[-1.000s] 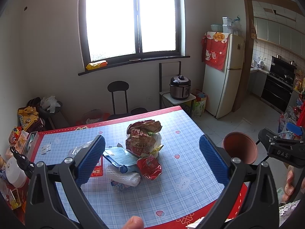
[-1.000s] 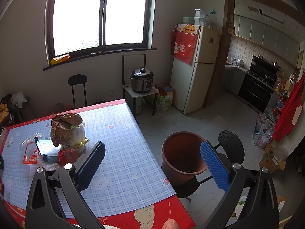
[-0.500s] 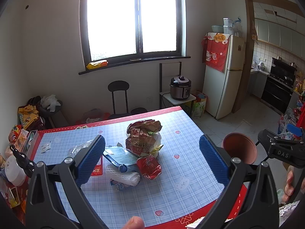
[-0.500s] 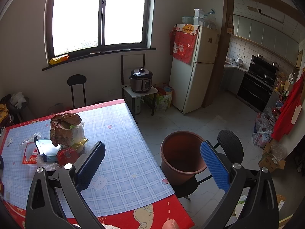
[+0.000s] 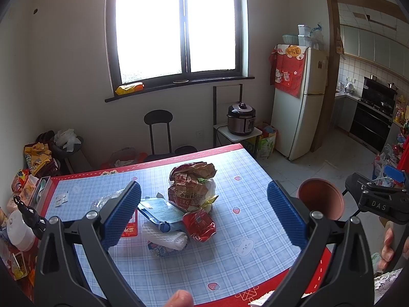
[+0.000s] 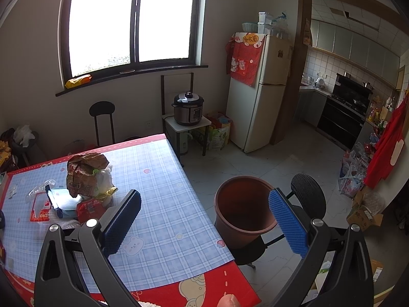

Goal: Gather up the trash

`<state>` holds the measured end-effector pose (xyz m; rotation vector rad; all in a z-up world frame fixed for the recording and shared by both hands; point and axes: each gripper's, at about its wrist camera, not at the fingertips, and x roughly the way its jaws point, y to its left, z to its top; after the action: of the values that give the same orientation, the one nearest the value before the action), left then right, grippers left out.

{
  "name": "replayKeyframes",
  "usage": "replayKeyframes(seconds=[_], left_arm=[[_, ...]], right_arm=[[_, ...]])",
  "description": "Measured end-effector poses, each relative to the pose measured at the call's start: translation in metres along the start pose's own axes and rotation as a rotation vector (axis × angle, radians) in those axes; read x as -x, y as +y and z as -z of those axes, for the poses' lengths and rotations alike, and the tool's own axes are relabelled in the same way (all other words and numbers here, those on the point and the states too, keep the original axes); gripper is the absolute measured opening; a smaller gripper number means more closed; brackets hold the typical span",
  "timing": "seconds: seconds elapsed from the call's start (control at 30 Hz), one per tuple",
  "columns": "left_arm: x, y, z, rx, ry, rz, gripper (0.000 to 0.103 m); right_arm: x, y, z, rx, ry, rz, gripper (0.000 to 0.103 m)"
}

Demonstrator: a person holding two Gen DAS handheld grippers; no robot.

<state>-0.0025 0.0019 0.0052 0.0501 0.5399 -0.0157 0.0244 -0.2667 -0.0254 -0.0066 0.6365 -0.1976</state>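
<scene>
A heap of trash lies mid-table: a crumpled brown-and-red paper bag, a red wrapper, a blue-edged packet, white foam netting and clear plastic. My left gripper hovers open above the table's near edge, facing the heap, holding nothing. My right gripper is open and empty over the table's right edge. A brown bin stands on a black chair right of the table.
The table has a blue checked cloth with a red border. Jars and packets crowd its left edge. A black stool, a rice cooker and a fridge stand beyond. A hand holds the right gripper.
Both views have drifted back very slightly; the heap and bin have not moved and both grippers stay open.
</scene>
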Motion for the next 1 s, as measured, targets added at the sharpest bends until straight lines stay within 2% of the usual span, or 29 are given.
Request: replayKeyframes(seconds=[0.37, 0.63, 0.73, 0.9, 1.0], left_arm=[[0.001, 0.000, 0.001, 0.007, -0.004, 0.006, 0.098], [-0.001, 0.017, 0.007, 0.070, -0.004, 0.056, 0.098], [-0.005, 0.030, 0.012, 0.107, 0.005, 0.067, 0.098], [-0.017, 0.069, 0.026, 0.209, 0.022, 0.083, 0.098], [-0.024, 0.102, 0.041, 0.283, 0.035, 0.015, 0.097]], right_arm=[[0.001, -0.001, 0.000, 0.000, -0.002, 0.000, 0.098], [-0.002, 0.002, 0.002, 0.010, 0.010, 0.001, 0.098], [-0.005, 0.006, 0.003, 0.017, 0.016, -0.011, 0.098], [-0.014, 0.015, 0.006, 0.022, 0.019, -0.086, 0.098], [-0.026, 0.025, 0.006, 0.029, 0.030, -0.144, 0.098]])
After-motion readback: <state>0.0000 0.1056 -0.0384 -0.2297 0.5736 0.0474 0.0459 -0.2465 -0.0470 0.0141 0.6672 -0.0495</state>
